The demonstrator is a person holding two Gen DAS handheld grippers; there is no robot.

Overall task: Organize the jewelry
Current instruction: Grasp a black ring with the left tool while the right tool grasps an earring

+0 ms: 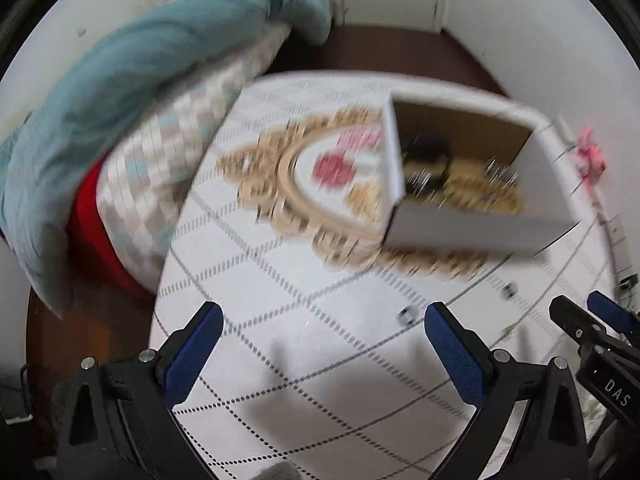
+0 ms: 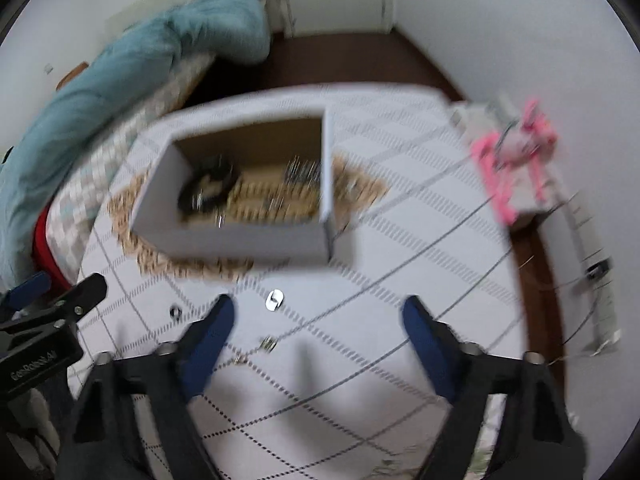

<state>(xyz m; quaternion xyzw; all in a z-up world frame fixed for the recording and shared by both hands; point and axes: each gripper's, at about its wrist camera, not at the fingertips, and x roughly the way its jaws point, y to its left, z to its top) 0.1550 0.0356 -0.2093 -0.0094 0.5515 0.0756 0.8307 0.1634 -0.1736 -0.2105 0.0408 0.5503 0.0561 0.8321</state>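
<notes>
Loose jewelry: small metal pieces are lying on the patterned counter (image 2: 400,208), in front of the white box (image 2: 240,236); the brightest piece (image 2: 274,300) is sitting just ahead of the right tongs (image 2: 316,316).
Box contents: dark and gold items are showing, too blurred to name.
Right tongs: hanging wide open, holding nothing; judged nearer.
Left tongs (image 1: 324,320): also gaping, empty.
Long axis: cannot tell.
Bearing: forward, slightly left.
</notes>
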